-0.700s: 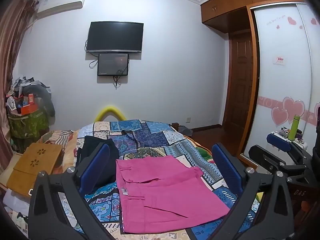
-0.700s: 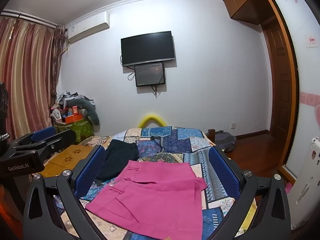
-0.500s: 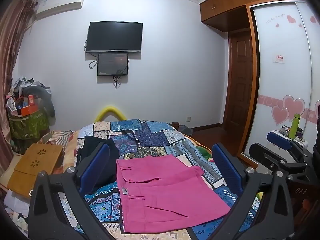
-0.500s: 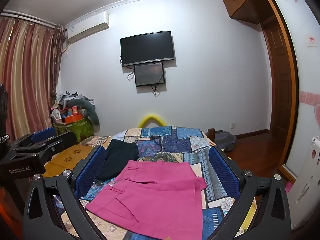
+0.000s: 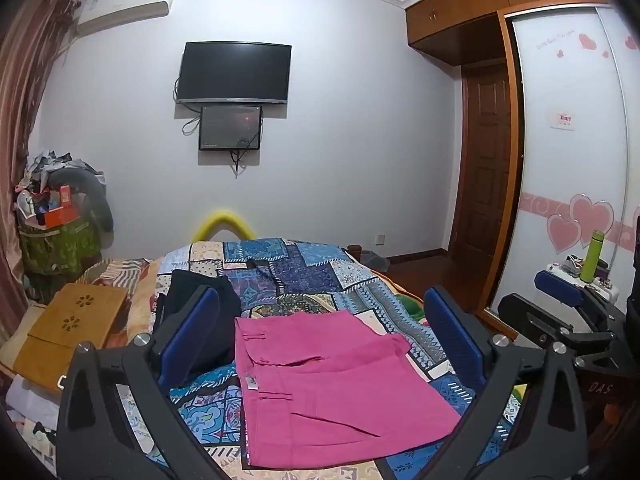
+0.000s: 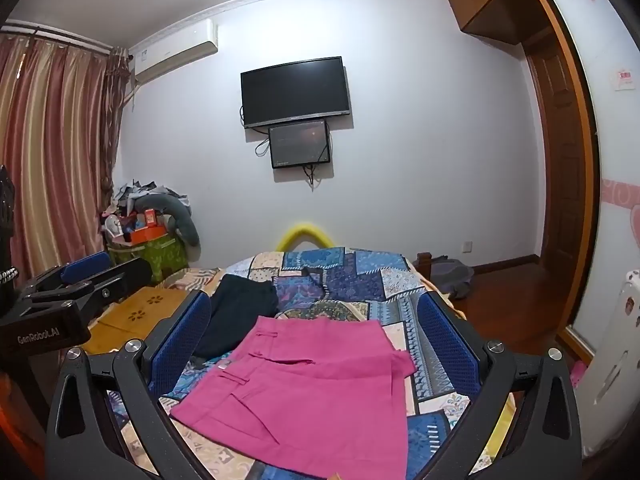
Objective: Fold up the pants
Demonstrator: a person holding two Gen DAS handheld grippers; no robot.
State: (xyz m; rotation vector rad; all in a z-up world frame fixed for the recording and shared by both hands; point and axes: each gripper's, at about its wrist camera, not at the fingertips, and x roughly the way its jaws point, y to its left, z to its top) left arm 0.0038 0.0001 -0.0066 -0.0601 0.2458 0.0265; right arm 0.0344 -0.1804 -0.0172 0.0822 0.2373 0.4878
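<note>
My left tool [image 5: 320,344] is spread wide above the bed [image 5: 304,276], gripping nothing, and my right tool [image 6: 316,344] is spread the same way. The pink pants [image 5: 332,384] lie folded flat at lower centre of both frames, their near edge close to the bed's front edge. A dark garment [image 5: 200,312] lies just left of them. Bare quilt stretches beyond toward the wall.
</note>
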